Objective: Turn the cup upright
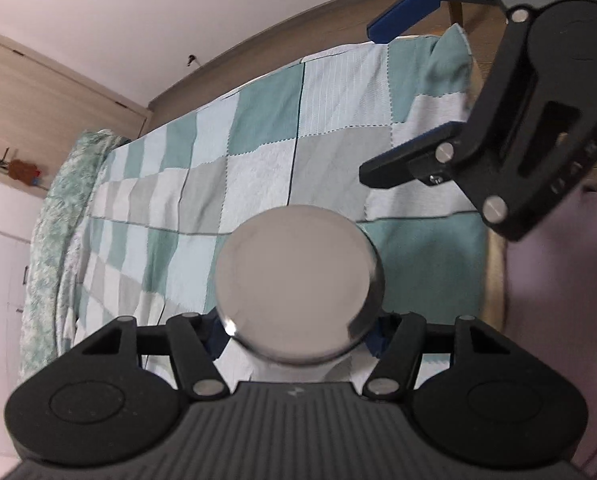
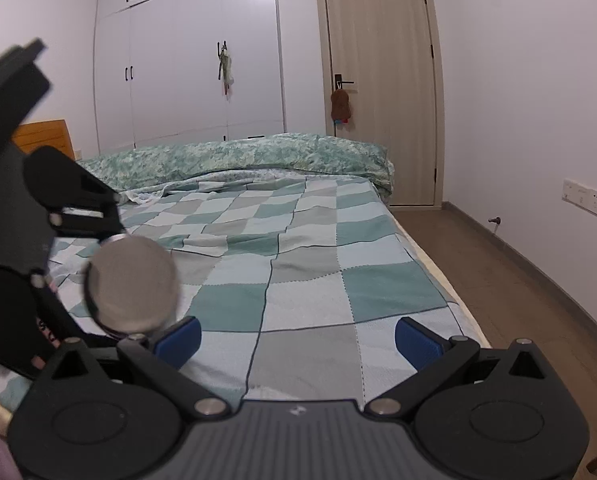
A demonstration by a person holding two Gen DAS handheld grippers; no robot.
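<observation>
I'm gripping the steel cup (image 1: 298, 284) in my left gripper (image 1: 298, 330), base pointing away along the fingers (right gripper (image 2: 296, 342) hanging wide open, empty).

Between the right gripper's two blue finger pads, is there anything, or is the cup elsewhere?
Nothing is between them: the right wrist view shows only checked bedspread behind the open right gripper. The steel cup sits to its left, clamped in the left gripper.
</observation>
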